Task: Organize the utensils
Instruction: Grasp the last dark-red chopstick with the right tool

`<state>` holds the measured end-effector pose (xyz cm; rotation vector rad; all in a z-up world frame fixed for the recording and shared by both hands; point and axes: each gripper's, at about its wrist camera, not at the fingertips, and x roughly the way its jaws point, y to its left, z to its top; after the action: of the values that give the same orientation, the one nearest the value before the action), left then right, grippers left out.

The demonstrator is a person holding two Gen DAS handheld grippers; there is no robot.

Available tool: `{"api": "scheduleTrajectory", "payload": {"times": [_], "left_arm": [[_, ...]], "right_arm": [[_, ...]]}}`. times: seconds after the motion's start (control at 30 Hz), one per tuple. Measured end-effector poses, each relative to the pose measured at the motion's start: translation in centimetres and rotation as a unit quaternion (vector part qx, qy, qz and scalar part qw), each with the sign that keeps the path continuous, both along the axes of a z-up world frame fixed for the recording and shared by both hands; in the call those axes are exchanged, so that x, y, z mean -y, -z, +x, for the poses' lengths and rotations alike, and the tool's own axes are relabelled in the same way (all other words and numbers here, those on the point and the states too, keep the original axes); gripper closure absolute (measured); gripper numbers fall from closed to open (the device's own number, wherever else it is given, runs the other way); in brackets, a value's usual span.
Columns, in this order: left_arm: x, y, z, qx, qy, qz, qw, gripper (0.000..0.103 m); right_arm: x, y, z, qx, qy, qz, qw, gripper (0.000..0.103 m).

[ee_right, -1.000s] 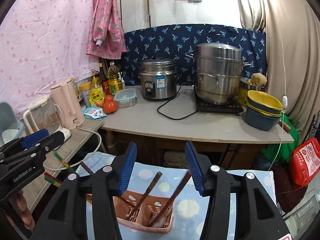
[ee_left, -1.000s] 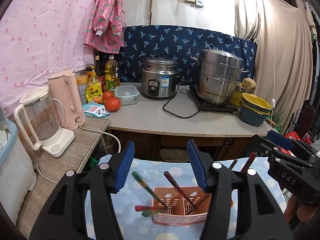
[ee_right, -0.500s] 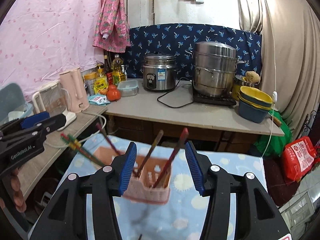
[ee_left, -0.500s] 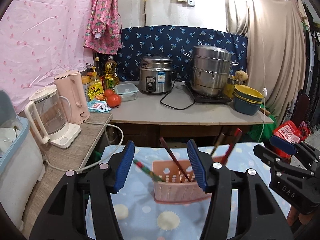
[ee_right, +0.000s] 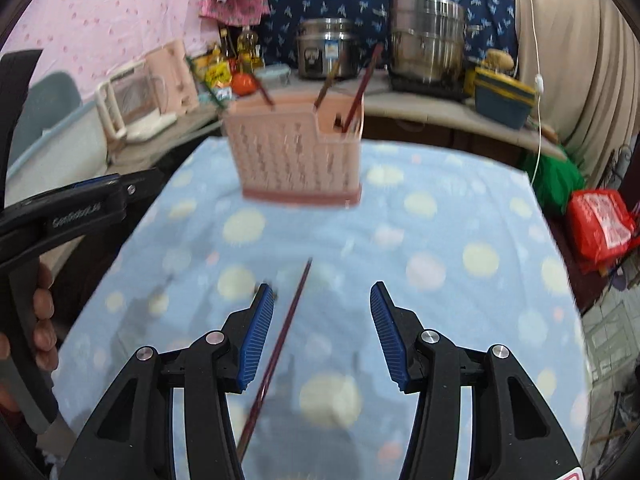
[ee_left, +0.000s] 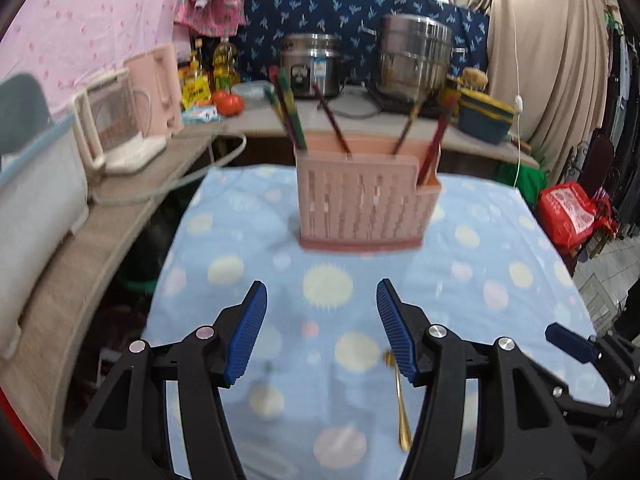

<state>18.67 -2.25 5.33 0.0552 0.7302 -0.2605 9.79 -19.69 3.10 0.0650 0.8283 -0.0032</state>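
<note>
On the left of the blue spotted cloth [ee_left: 240, 216] that covers the bench, the left gripper [ee_left: 322, 326] hangs with its jaws spread and nothing between them. Just beside its right-hand pad, and partly hidden behind it, lies a gold spoon [ee_left: 401, 408], its long axis running toward the camera, bowl end seemingly up near the pad, though blur makes that uncertain.

Further back, about mid-bench, stands the pink utensil holder [ee_left: 360, 204], upright, with several chopsticks [ee_left: 286, 108] leaning out of its compartments.

To the right, the right gripper [ee_right: 322, 328] also has its jaws spread and empty. A dark red chopstick [ee_right: 280, 344] lies flat on the cloth, touching or passing just beneath the left-hand pad, its length running from the near edge diagonally up toward the holder [ee_right: 296, 152]; I cannot tell whether the pad touches it.

So each loose utensil lies lengthwise along its gripper's pointing line, off to one side of the gap: the spoon belongs to the left hand, the chopstick to the right. A clean pinch probably needs each gripper shifted sideways over its piece, and likely turned so the pads close across the shaft.
</note>
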Motion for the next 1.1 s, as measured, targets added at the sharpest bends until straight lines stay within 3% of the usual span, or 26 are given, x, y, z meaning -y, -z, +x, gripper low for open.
{"api": "scheduleTrajectory", "payload": {"times": [0.2,0.43,0.87,1.1], "left_arm": [[-1.3,5.2,-3.9,-0.062,-0.013,-0.014,0.9979,0.049],[-2.5,9.2,-7.0,-0.108,-0.017,-0.014,0.9939,0.049],[-1.7,10.1,-8.0,-0.117,-0.002,-0.005,0.9931,0.049],[0.0,10.1,-7.3,-0.123,0.018,-0.013,0.9921,0.049]], "right_arm": [[-3.0,5.0,-4.5,-0.052,-0.022,0.019,0.998,0.06],[-5.0,7.3,-5.7,-0.071,-0.033,0.026,0.997,0.067],[-5.6,8.9,-5.8,-0.082,-0.03,0.015,0.996,0.093],[-4.0,8.8,-5.7,-0.08,-0.007,0.034,0.996,0.096]]}}
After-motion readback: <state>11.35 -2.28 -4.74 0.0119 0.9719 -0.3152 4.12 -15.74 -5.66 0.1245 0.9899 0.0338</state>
